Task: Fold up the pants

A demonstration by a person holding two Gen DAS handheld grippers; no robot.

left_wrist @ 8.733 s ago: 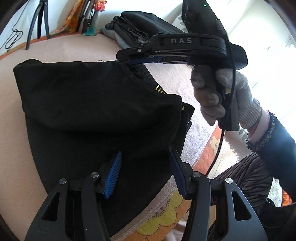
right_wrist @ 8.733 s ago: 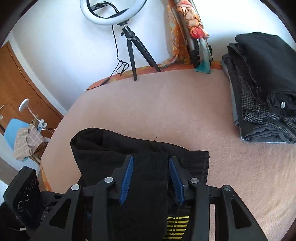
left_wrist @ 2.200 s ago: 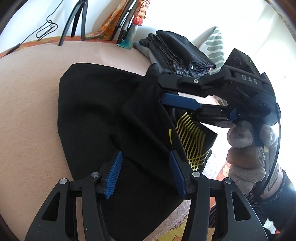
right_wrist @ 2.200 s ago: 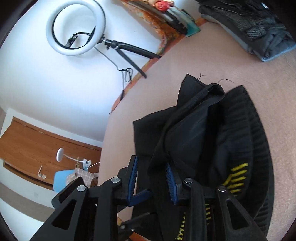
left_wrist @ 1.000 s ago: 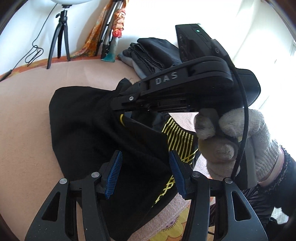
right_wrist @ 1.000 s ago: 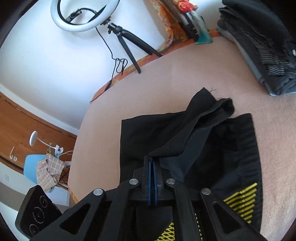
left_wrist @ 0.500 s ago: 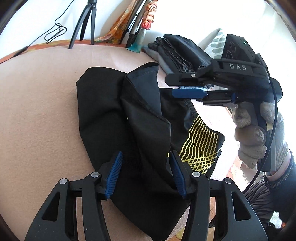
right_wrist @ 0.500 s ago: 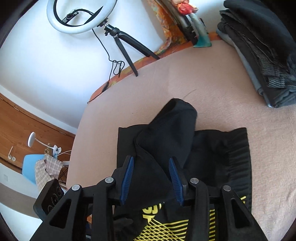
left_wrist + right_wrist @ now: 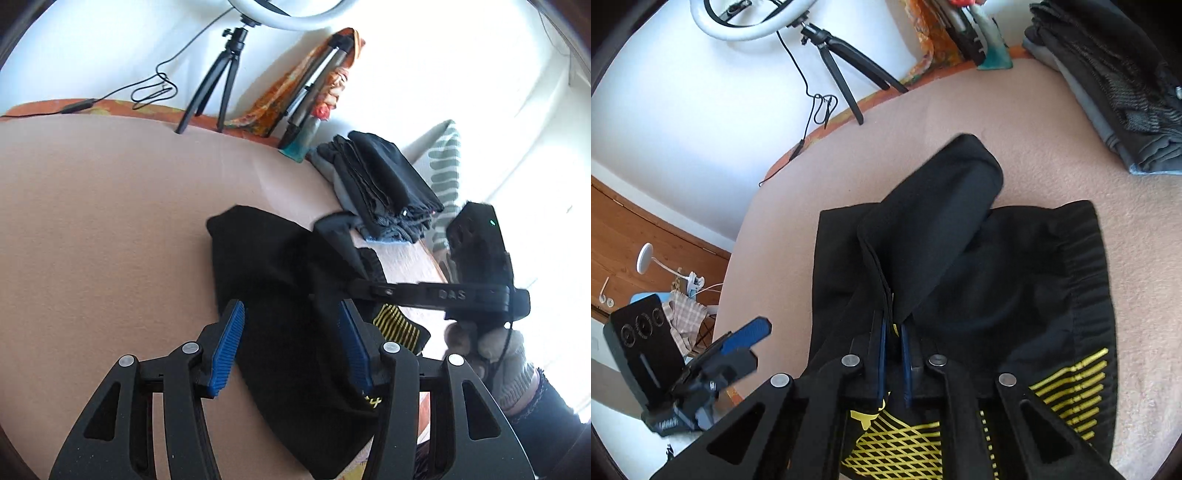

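Note:
Black pants (image 9: 266,266) with yellow line print (image 9: 1071,387) lie partly folded on the pink bed cover (image 9: 110,221). One leg is folded back over the waistband part (image 9: 942,206). My right gripper (image 9: 892,325) has its jaws closing tight on a layered fold edge of the pants. In the left wrist view it (image 9: 332,290) reaches in from the right, held by a gloved hand (image 9: 491,343). My left gripper (image 9: 291,310) hovers open over the near part of the pants, its pads touching nothing. One of its blue pads (image 9: 750,334) shows at the left in the right wrist view.
A stack of folded dark clothes (image 9: 384,192) sits at the far right of the bed (image 9: 1126,92). A ring light on a tripod (image 9: 221,88) and a bundled tripod with orange cloth (image 9: 314,96) stand at the back edge. A patterned pillow (image 9: 443,162) lies behind the stack.
The right gripper let the raised fold drop onto the pants, opened, then shut again on a fold edge. The left gripper slid sideways and rolled, still open.

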